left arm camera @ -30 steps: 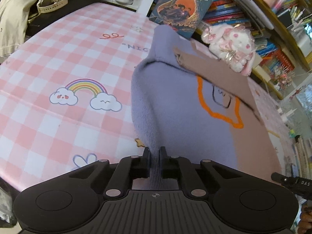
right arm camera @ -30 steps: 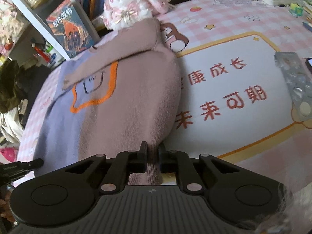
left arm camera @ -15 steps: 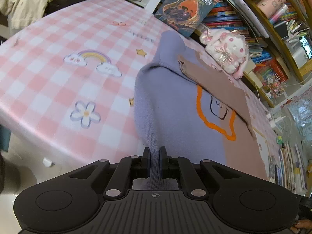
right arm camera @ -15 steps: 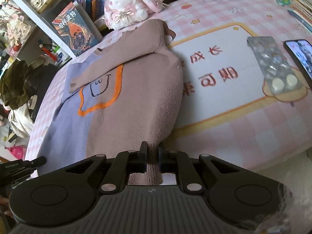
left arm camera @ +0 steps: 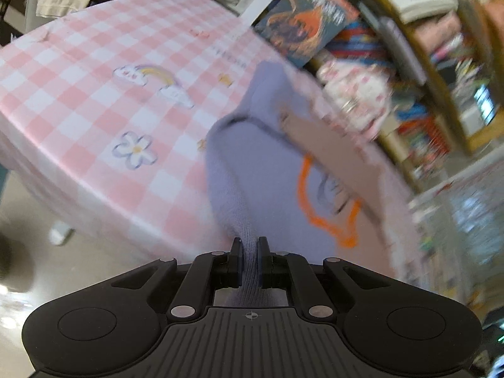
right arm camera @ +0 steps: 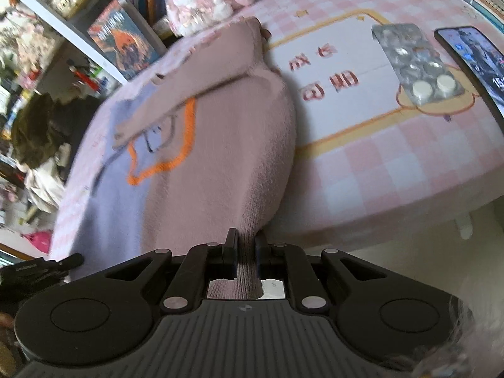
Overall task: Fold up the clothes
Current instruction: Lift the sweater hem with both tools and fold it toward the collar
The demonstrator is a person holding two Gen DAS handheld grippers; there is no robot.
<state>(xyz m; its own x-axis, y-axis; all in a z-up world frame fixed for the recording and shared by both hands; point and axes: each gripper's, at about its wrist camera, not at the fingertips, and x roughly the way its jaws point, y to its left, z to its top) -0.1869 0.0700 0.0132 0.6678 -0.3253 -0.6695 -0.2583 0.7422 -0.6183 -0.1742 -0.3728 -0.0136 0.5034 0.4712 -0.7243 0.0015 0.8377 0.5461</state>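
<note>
A knit sweater, lavender (left arm camera: 261, 170) on one half and dusty pink (right arm camera: 226, 157) on the other, with an orange-outlined figure, lies on the pink checked table. Its sleeves are folded across the chest. My left gripper (left arm camera: 250, 247) is shut on the lavender hem corner. My right gripper (right arm camera: 246, 241) is shut on the pink hem corner. Both held corners are past the table's near edge, and the cloth runs up from the jaws onto the table.
A plush rabbit (right arm camera: 201, 0), upright books (right arm camera: 121, 37) and shelves stand behind the sweater. A blister pack (right arm camera: 415, 63) and a phone (right arm camera: 472, 60) lie right of it. The table cloth (left arm camera: 78, 94) extends left; the floor (left arm camera: 47, 252) shows below its edge.
Both grippers have pulled back and up with the hem, away from the shelf, so the table's near edge and the floor have come into view. The sweater's lower part has lifted.
</note>
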